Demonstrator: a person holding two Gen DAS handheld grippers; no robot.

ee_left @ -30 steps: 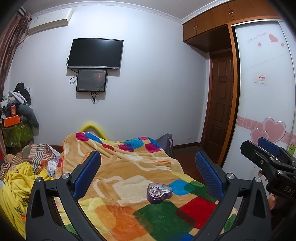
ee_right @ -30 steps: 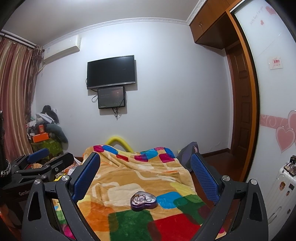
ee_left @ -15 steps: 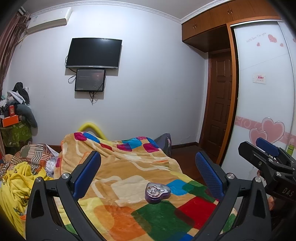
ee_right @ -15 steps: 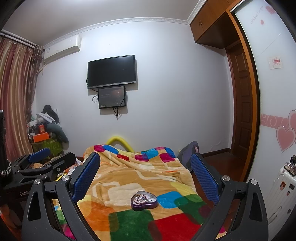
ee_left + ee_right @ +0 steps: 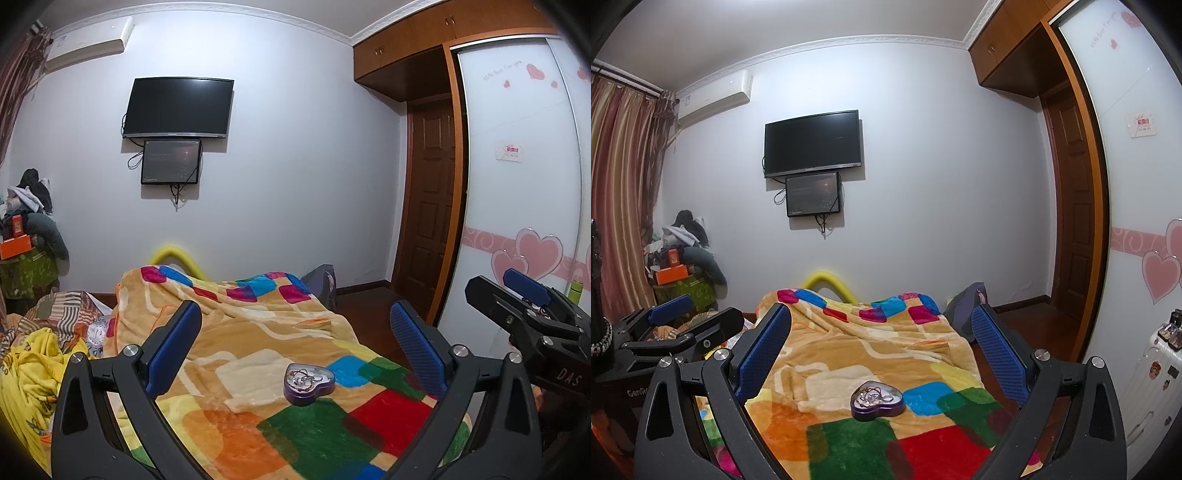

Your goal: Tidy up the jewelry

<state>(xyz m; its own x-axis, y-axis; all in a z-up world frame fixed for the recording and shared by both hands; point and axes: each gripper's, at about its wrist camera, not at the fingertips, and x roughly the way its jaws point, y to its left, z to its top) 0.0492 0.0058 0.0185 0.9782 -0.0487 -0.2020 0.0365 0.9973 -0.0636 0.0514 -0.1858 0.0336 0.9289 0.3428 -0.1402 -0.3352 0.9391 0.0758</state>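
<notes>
A purple heart-shaped jewelry box [image 5: 308, 384] lies open on the colourful checked blanket [image 5: 240, 332], with silvery jewelry inside. It also shows in the right wrist view [image 5: 876, 400]. My left gripper [image 5: 295, 339] is open and empty, held above and short of the box. My right gripper [image 5: 881, 339] is open and empty, likewise short of the box. The right gripper shows at the right edge of the left wrist view [image 5: 524, 295]; the left gripper shows at the left of the right wrist view [image 5: 679, 325].
The bed's blanket [image 5: 871, 354] fills the foreground. Yellow bedding [image 5: 26, 373] lies left. A wardrobe with heart stickers [image 5: 524, 221] and a white suitcase [image 5: 1152, 387] stand right. A TV [image 5: 179, 107] hangs on the far wall; a clothes pile [image 5: 683, 251] is far left.
Both views have shifted only slightly; the left wrist view drifted a little, so the box sits slightly further left in it. Both grippers stay open.
</notes>
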